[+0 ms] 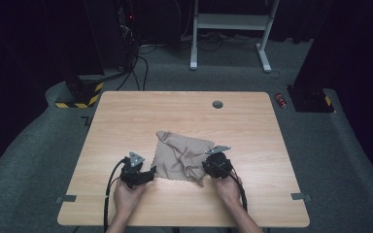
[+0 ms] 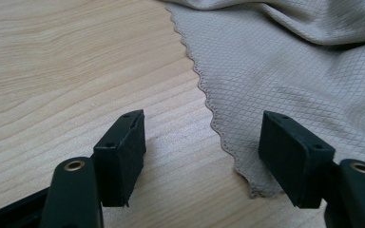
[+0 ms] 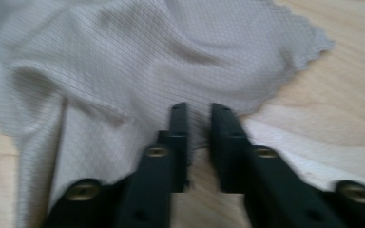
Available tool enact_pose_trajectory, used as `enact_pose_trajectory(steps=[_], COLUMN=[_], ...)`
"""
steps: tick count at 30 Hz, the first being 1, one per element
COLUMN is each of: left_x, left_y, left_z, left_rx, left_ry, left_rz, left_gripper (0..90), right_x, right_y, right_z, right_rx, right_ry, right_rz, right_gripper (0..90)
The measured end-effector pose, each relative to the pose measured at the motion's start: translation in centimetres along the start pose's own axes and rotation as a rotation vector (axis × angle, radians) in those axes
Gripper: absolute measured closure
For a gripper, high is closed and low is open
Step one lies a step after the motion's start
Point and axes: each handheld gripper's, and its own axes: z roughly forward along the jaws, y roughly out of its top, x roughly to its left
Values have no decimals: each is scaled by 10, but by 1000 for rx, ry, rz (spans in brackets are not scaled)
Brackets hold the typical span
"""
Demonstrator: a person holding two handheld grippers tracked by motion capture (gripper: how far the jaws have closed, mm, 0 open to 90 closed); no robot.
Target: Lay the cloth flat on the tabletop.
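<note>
A beige cloth (image 1: 179, 155) lies rumpled on the wooden table (image 1: 184, 111), a little in front of its middle. My left gripper (image 1: 150, 173) rests on the table at the cloth's near left corner. In the left gripper view it (image 2: 202, 156) stands open, with the cloth's scalloped edge (image 2: 209, 109) running between its jaws and nothing pressed. My right gripper (image 1: 207, 168) is at the cloth's near right edge. In the right gripper view it (image 3: 199, 111) has its jaws almost together, the cloth (image 3: 123, 57) caught at their tips and its folds running towards them.
A round grey grommet (image 1: 217, 104) sits near the table's far edge. Grey tape tabs (image 1: 66, 198) (image 1: 297, 196) mark the near corners. On the floor stand a white frame (image 1: 230, 22), a yellow-and-black striped base (image 1: 80, 99) and a red can (image 1: 281, 100).
</note>
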Motion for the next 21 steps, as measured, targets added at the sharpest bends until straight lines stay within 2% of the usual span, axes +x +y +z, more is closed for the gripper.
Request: enact_pose_trajectory(steps=[1, 2, 4, 5, 8, 10, 11, 12, 14, 16, 18, 19, 20, 21], left_x=[0, 0, 0, 0, 0, 0, 0, 0, 0, 0, 0, 0, 0, 0], left_y=[0, 0, 0, 0, 0, 0, 0, 0, 0, 0, 0, 0, 0, 0], left_z=[0, 0, 0, 0, 0, 0, 0, 0, 0, 0, 0, 0, 0, 0], left_rx=[0, 0, 0, 0, -1, 0, -2, -2, 0, -1, 0, 0, 0, 0], left_ry=[0, 0, 0, 0, 0, -1, 0, 0, -1, -1, -1, -1, -1, -1], left_rz=[0, 0, 1, 1, 1, 1, 1, 1, 1, -1, 1, 1, 1, 1], left_gripper=[331, 331, 333, 333, 333, 333, 333, 333, 333, 333, 333, 333, 333, 333], right_x=[0, -2, -2, -1, -6, -10, -20, -20, -31, -38, -40, -37, -37, -30], right_y=[1, 3, 4, 6, 9, 12, 17, 17, 22, 21, 19, 16, 16, 16], right_z=[0, 1, 2, 2, -2, -5, -13, -13, -18, -16, -14, -9, -9, -4], right_rx=[6, 13, 16, 22, 23, 14, -12, -12, -31, -30, -23, -42, -42, -41], right_ry=[-6, -5, -5, -19, -45, -53, -70, -70, -81, -64, -54, -15, -15, 5], right_rz=[-7, -4, -6, -39, -58, -51, -34, -34, -8, 32, 43, 51, 51, 43], right_gripper=[889, 899, 900, 900, 900, 900, 900, 900, 900, 900, 897, 766, 766, 691])
